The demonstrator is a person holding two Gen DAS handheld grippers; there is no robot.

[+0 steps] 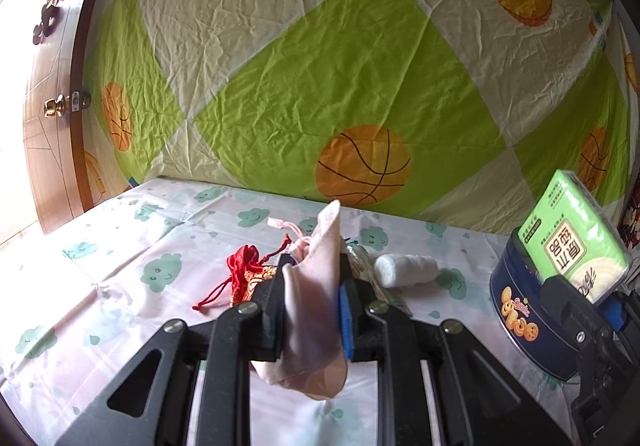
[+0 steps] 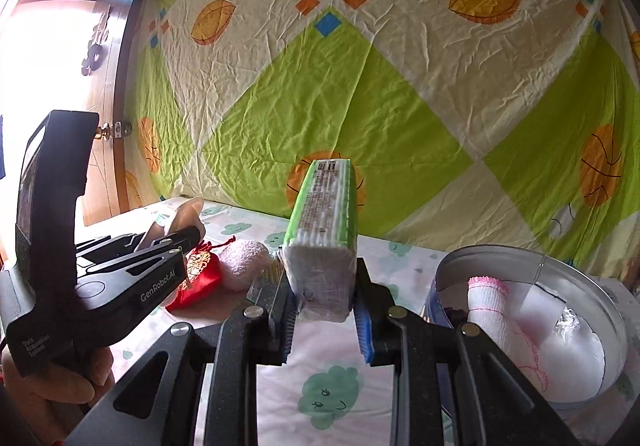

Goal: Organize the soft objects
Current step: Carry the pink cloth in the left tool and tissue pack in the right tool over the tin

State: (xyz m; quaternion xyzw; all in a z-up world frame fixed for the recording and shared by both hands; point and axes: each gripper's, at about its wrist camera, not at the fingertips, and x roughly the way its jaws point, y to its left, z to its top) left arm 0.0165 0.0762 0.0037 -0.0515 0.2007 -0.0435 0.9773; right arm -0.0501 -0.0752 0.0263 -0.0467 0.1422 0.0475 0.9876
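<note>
The left gripper (image 1: 312,286) is clenched on a pale pink cloth pouch (image 1: 316,286), which stands up between its pads and sags below them. Past it on the cloud-print tablecloth (image 1: 120,246), at about eleven o'clock from the fingertips, lies a red drawstring pouch (image 1: 244,270); at about one o'clock lies a white rolled towel (image 1: 404,270). Over at three o'clock stands a round blue cookie tin (image 1: 520,310).

The right gripper (image 2: 324,306) is grasping a green tissue pack (image 2: 324,230), pinched at its near end and held off the cloth, just beside the tin's rim at nine o'clock from it. Inside the open tin (image 2: 576,258) a white cloth with pink stitching (image 2: 492,306) lies rolled against the near wall, with white padding beside it. A hand (image 2: 48,378) grips the left gripper's handle at the lower left of the right wrist view. A green and cream sheet with basketball prints (image 2: 360,94) hangs behind the table
</note>
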